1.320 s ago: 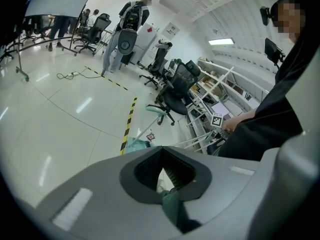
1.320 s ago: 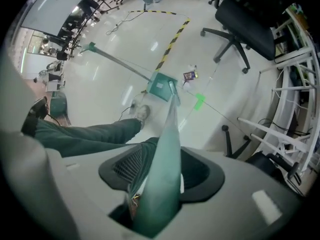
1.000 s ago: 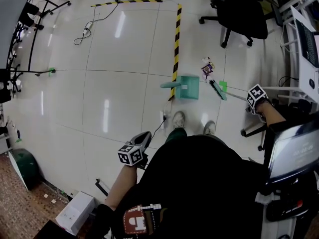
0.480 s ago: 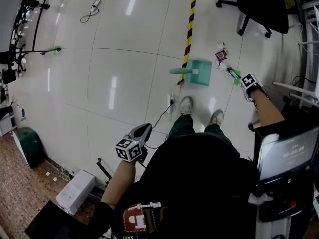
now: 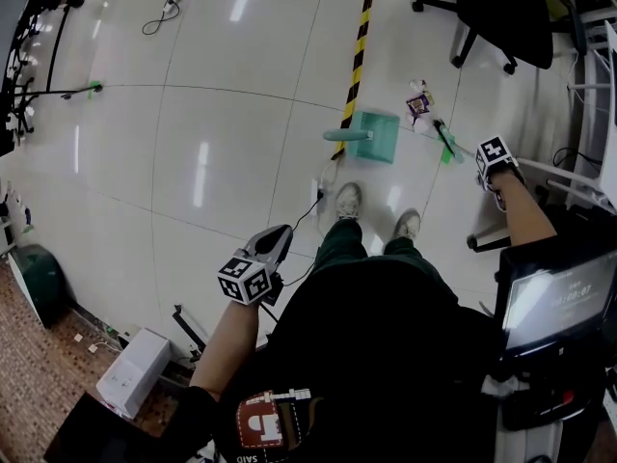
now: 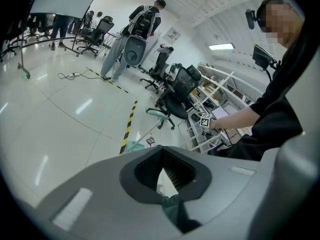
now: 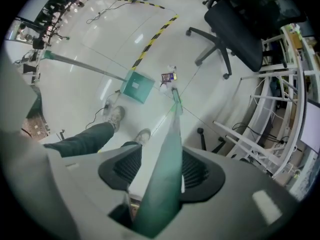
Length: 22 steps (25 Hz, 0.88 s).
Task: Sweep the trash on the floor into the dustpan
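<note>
A teal dustpan (image 5: 374,138) lies on the white floor by the striped tape, its long handle (image 5: 341,135) pointing left. The trash (image 5: 418,103), a small crumpled wrapper, sits just beyond the pan's right corner. A green broom head (image 5: 444,143) rests on the floor right of the pan and nearer than the trash. My right gripper (image 5: 487,167) is shut on the broom's handle (image 7: 169,154), which runs down to the head (image 7: 176,97) beside the trash (image 7: 167,77) and dustpan (image 7: 137,85). My left gripper (image 5: 280,235) hangs by my left knee, shut (image 6: 161,151) on nothing.
A black office chair (image 5: 501,13) stands beyond the trash, with white shelving frames (image 5: 588,95) to the right. Yellow-black tape (image 5: 359,37) runs away from the dustpan. A cable (image 5: 313,222) lies by my shoes (image 5: 347,203). People stand far off in the left gripper view.
The head view has swung over the floor. The broom head has edged slightly right, away from the dustpan. The left gripper has hardly moved. The trash lies where it was.
</note>
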### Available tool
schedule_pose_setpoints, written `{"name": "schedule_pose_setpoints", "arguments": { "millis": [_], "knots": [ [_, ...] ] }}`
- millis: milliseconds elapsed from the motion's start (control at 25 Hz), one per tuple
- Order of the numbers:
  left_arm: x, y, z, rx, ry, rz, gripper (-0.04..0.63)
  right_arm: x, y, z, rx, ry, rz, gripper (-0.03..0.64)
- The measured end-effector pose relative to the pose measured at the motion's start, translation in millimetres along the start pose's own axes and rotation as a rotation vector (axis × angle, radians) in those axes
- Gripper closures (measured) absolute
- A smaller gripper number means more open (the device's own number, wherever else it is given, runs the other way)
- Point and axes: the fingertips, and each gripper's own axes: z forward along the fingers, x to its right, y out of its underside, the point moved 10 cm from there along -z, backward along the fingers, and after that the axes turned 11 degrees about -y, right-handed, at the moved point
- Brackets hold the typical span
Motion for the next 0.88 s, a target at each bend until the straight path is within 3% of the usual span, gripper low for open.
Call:
{"name": "schedule_pose_setpoints", "arguments": {
  "millis": [160,600,880],
  "knots": [
    [-3,-1,-1,-0.011,-0.006,0.001,0.594,-8,-14,-8,0.001,0.031,-0.027,0.380],
    [-11,11,-4,-0.036,-0.013,-0.018,0.594,-74,-38,24,-0.024,-0.056,-0.110,0.376],
    [-14,11,4,-0.030,0.001,-0.022,0.594,-97,-22,1,0.017,-0.208,-0.134,0.378]
  ]
}}
